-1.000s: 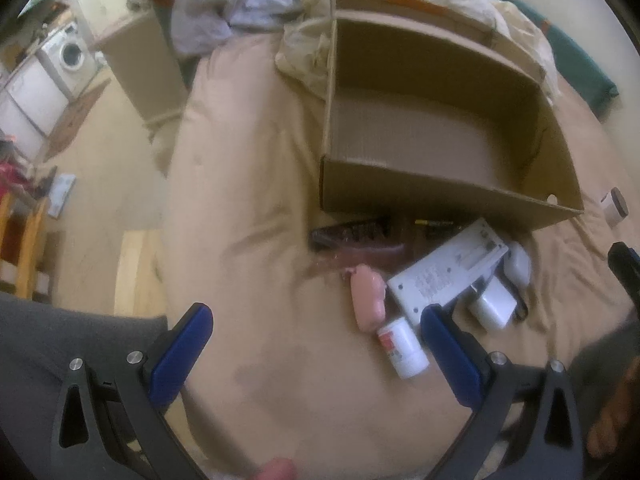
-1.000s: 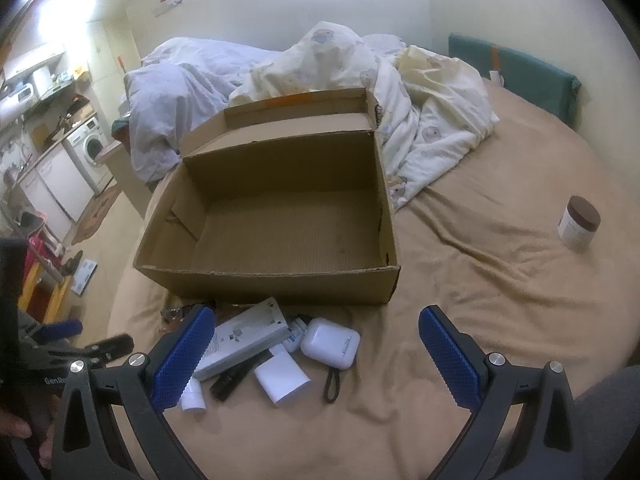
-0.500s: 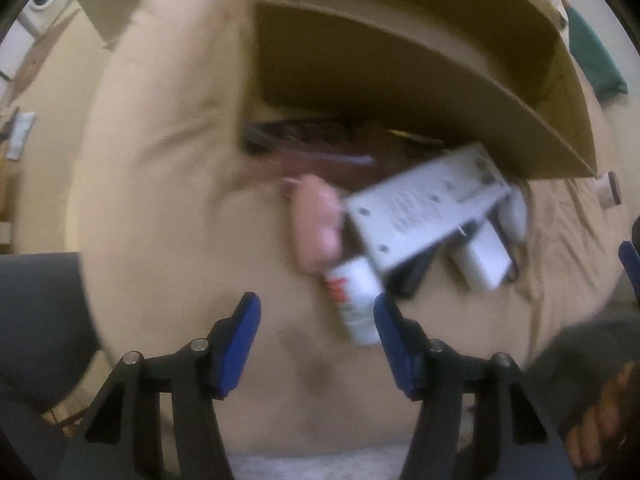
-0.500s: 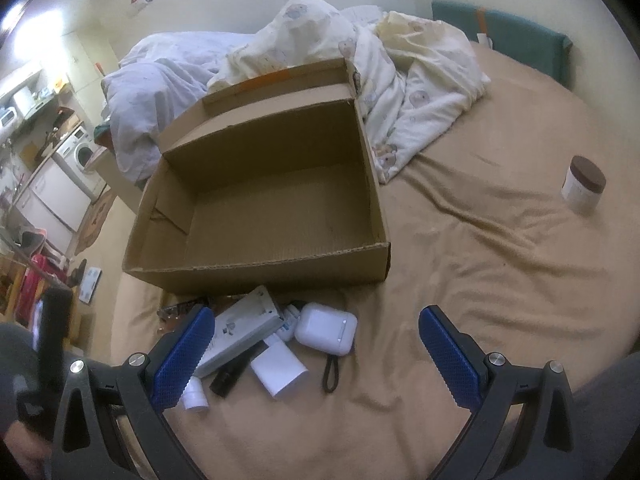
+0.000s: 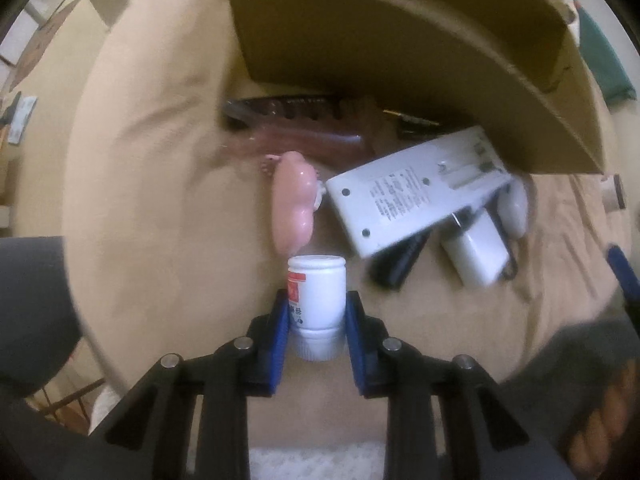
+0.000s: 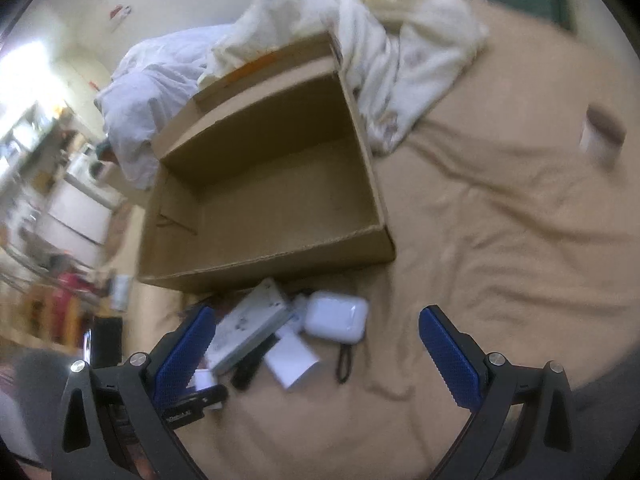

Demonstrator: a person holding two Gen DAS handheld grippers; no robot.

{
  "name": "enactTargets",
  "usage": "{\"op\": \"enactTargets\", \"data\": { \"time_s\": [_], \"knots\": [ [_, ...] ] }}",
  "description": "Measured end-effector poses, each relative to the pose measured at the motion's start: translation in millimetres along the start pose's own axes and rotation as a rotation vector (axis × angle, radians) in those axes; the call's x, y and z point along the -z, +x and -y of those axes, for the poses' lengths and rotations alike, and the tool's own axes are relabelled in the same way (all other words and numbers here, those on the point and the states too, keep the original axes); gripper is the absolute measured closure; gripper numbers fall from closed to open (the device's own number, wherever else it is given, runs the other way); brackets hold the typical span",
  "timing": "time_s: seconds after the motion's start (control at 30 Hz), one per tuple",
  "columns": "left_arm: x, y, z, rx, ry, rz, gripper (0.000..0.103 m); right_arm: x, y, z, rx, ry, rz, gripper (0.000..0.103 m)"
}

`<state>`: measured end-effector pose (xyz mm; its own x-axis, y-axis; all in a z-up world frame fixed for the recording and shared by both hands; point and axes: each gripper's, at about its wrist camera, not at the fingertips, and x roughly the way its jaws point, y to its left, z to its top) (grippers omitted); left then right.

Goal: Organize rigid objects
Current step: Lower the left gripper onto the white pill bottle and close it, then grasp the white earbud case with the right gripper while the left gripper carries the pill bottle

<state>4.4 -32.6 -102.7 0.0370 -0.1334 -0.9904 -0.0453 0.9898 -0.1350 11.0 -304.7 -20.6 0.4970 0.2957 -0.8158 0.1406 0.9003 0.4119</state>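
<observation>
Two grippers are in play, and they stand differently. Your left gripper points down at the bed and its jaws have just been closing; the blue pads now press both sides of the white bottle, which lies on its side on the sheet with its cap toward you. You hold it across the body, probably because the round wall gives the pads flat contact and the label end stays clear. The bottle touches, or nearly touches, the pink toy just beyond it, so a straight lift looks safer than a drag. Your right gripper hangs spread wide above the same pile, pinching nothing; it seems to be lining up on the earbud case or the white charger beside it. The box sits open and empty just behind the pile, toward the bedding, its near wall almost against the charger, likely so each item travels only a short way. A brown-lidded jar stands well apart near the bed's far right side. Nothing is in the box yet, so I judge you are at the first pick.
</observation>
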Motion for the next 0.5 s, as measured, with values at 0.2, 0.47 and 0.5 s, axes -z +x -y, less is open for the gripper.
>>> {"op": "enactTargets", "data": {
  "time_s": [0.2,0.47,0.5],
  "knots": [
    [10.3,-46.7,-19.6,-0.02,0.04,0.06,0.079,-2.4,28.0,19.5,-0.05,0.122,-0.155,0.037],
    [-19.6,-68.6,-14.1,-0.038,0.122,0.099,0.079,1.9,74.6,25.7,0.012,0.192,-0.289,0.037],
    [-22.5,-70.1,-13.0,-0.036,0.132,0.101,0.079,1.8,78.6,27.4,0.028,0.206,-0.29,0.037]
  ]
}}
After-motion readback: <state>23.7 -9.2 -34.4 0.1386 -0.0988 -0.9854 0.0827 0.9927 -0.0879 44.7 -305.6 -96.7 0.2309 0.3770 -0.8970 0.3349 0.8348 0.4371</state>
